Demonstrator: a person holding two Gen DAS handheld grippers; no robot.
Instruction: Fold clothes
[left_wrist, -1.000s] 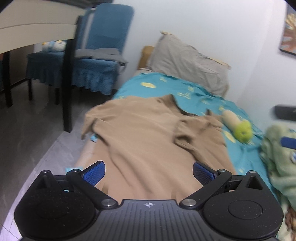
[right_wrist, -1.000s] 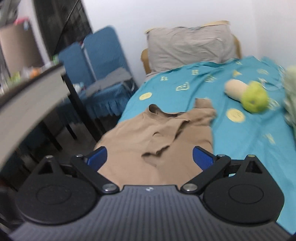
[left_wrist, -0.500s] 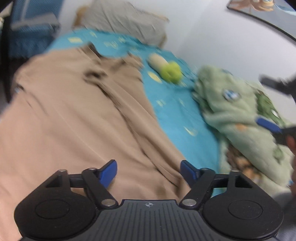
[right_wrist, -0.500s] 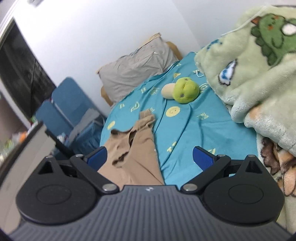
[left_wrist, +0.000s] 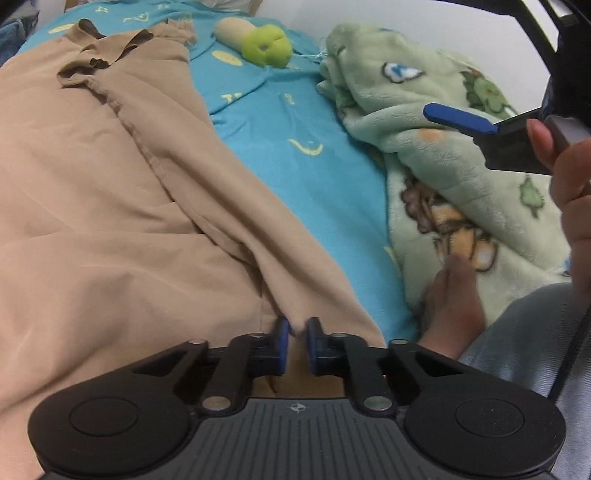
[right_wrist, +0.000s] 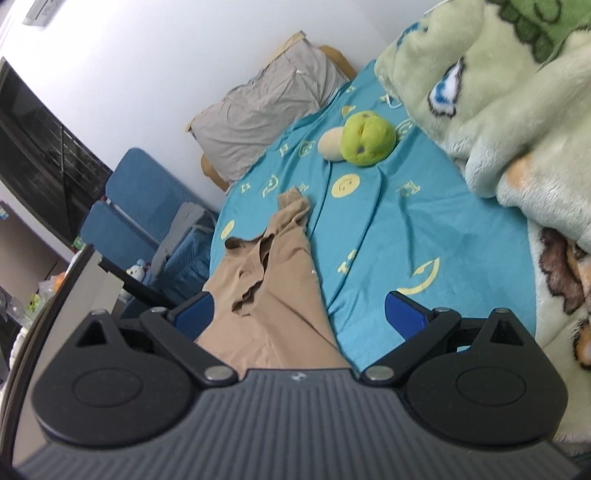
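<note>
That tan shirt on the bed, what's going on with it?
A person is starting to fold the tan shirt, spread on the blue bedsheet. The left tongs are pinched shut on its near hem. The right tongs are open, holding nothing, above the bed beside the green blanket.

garment: smooth matt cloth | blanket: fuzzy fleece

My bed carries everything here, under a turquoise cotton sheet printed with yellow smiley faces. A tan thin-fabric garment lies spread across it toward nine o'clock. A lime-green and cream plush toy rests at twelve o'clock. A pale green fleece cartoon blanket is heaped at three o'clock. A grey pillow props at the head.
</note>
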